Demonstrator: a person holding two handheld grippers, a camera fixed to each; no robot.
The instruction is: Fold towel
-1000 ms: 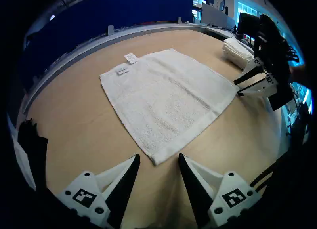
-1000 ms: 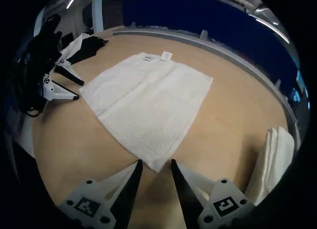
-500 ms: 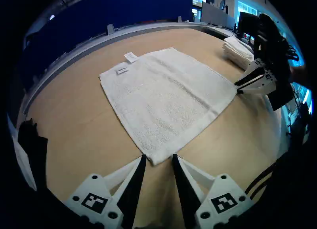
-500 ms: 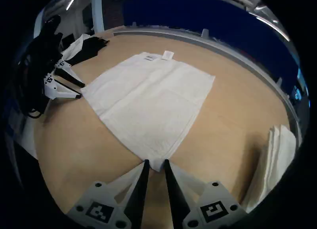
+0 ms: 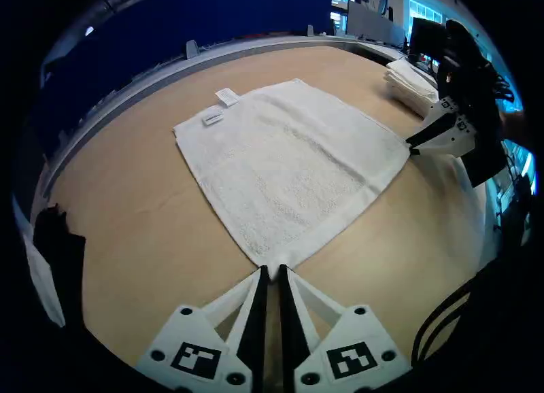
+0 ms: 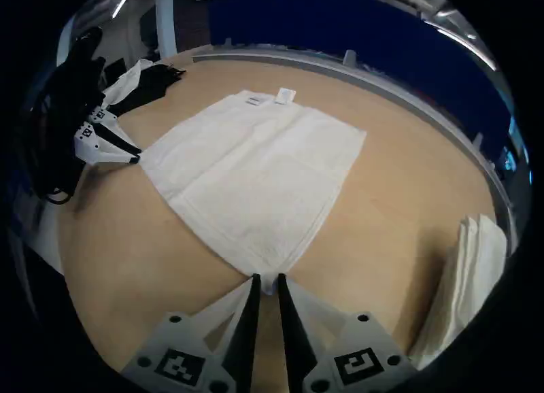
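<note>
We note left gripper [image 5: 272,276] and right gripper [image 6: 268,283] each pinching a near corner of the towel [image 5: 292,162] (shallow bite); lifting unevenly could pull one free.

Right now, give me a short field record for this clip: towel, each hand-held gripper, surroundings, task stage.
towel: white towel, spread flat, unfolded
surface: wooden table
left hand-held gripper: shut on one towel corner
right hand-held gripper: shut on the neighbouring corner
nearby: stack of folded towels near the table edge
stage: two corners pinched, no fold made yet
</note>
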